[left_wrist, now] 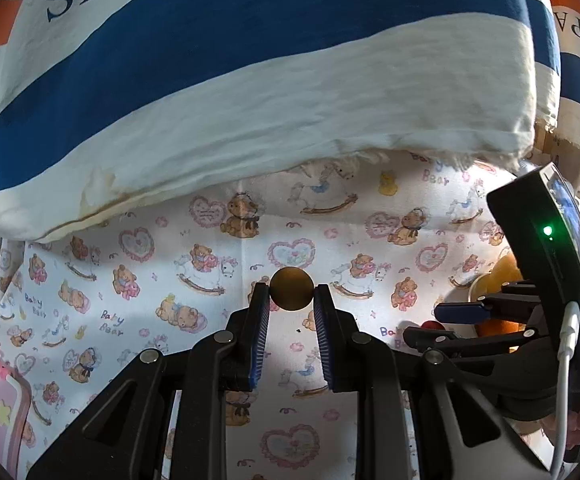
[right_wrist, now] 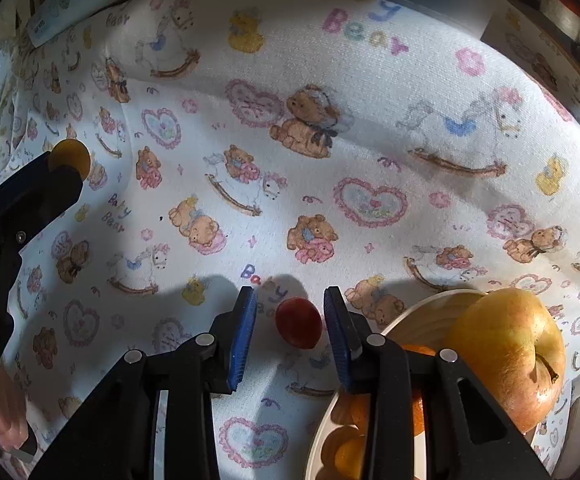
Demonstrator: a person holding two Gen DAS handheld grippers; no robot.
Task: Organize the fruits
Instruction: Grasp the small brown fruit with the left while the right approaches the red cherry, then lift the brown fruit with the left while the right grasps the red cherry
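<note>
A: State of each gripper?

B: Left gripper (left_wrist: 292,292): clamped on one small round brown fruit (left_wrist: 291,289), pinched at the fingertips and lifted clear of the cloth (left_wrist: 217,248). Right gripper (right_wrist: 290,312): jaws narrow, either side of one red fruit (right_wrist: 298,322) on the cloth; pads not touching it.

A: Count the remainder.

B: One bowl (right_wrist: 406,320), just right of the right gripper. In it: one large yellow apple (right_wrist: 506,356), one orange (right_wrist: 418,408) partly hidden, plus small orange fruits (right_wrist: 346,448), number unclear. One striped pillow (left_wrist: 249,80) lies beyond.
</note>
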